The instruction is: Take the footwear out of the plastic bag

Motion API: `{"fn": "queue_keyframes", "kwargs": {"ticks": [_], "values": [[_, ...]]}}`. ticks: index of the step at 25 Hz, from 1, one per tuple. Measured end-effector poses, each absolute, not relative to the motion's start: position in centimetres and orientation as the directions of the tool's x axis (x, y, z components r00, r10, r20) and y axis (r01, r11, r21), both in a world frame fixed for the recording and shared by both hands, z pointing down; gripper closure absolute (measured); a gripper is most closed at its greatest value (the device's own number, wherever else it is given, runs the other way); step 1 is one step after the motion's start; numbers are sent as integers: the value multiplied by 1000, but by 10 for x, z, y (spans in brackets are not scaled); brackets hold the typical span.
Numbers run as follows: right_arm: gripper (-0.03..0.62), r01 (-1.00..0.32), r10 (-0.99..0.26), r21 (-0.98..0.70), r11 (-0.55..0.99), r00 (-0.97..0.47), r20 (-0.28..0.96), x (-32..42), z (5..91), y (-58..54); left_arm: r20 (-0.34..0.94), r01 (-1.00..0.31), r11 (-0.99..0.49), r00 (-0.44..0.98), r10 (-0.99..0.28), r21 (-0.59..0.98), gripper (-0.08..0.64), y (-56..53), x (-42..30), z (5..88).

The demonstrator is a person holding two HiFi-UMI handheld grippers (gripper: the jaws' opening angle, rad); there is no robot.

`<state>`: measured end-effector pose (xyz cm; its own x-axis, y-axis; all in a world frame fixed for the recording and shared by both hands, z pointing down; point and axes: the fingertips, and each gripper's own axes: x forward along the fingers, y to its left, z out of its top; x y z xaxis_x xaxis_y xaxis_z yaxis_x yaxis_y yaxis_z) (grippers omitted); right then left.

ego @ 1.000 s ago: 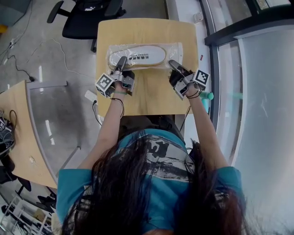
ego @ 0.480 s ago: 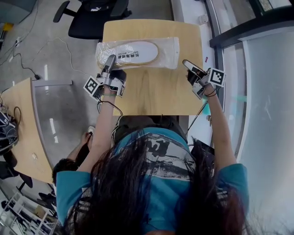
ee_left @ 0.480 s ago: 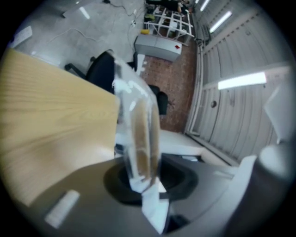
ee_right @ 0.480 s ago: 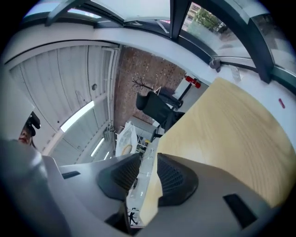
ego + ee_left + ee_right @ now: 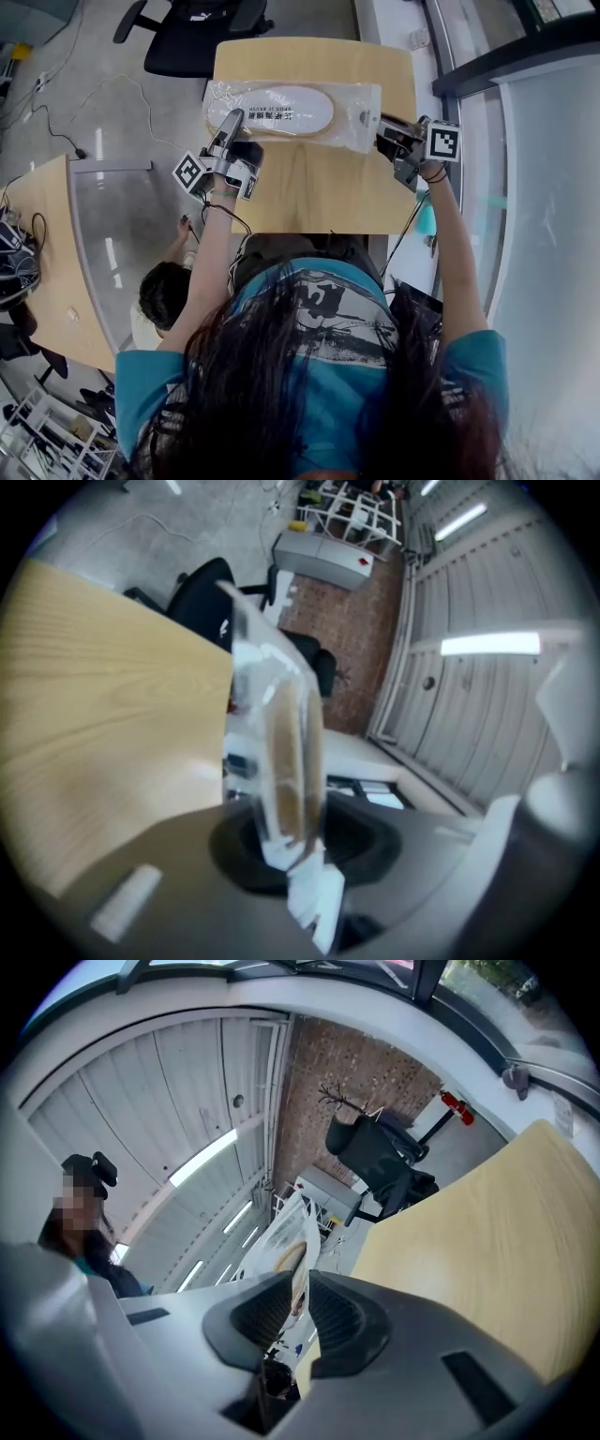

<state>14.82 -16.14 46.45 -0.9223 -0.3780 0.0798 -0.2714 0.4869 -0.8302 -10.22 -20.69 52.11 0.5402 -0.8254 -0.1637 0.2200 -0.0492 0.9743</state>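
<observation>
A black office chair [image 5: 187, 37] stood just beyond the far edge of the tabletop [image 5: 309, 192]. Cables [image 5: 56, 122] trailed over the floor to the left, where a second person's head [image 5: 167, 292] showed beside a curved desk [image 5: 42, 253]. A glass partition [image 5: 525, 187] ran along the right. Nothing stood between the grippers and the plastic bag [image 5: 361, 111], which stretched across the far part of the tabletop with the insole [image 5: 286, 108] inside it. The left gripper [image 5: 232, 120] had its fingers clamped on the bag's left end, the film pinched between them and the insole's tan edge rising just above. The right gripper [image 5: 384, 124] held the film of the right end between its fingers, which were closing onto it. Whether the bag lay flat or hung slightly lifted could not be told. The print on the insole was too small to read, the holder's hair hid the tabletop's near edge, and a teal object [image 5: 427, 217] behind the right forearm could not be identified.
</observation>
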Motion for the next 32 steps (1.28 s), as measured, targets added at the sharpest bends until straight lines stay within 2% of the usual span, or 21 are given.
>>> {"fn": "queue_keyframes", "kwargs": {"ticks": [6,13,16,21,25,28,32], "values": [[525,-187,-310,-857,481,-950,33,140,453,-153,-159,187,-62,566,-809,980,489,-207,-102,515],[495,-286,-244,-819,497,-952,184,125,465,-142,-173,157,-95,616,-769,983,489,-202,-86,503],[466,-304,-245,-807,507,-948,203,123,468,-141,-184,155,-111,616,-766,982,489,-200,-81,500],[442,-350,-243,-726,592,-937,253,119,458,-139,-216,203,-122,549,-807,972,489,-200,-92,501],[442,-322,-250,-689,650,-946,207,122,436,-142,-207,254,-96,459,-864,963,489,-198,-112,514],[442,-325,-230,-631,705,-946,230,119,432,-139,-196,218,-103,465,-863,971,489,-196,-114,513],[442,-361,-272,-587,724,-932,238,123,434,-143,-191,183,-117,469,-862,976,489,-200,-116,510]]}}
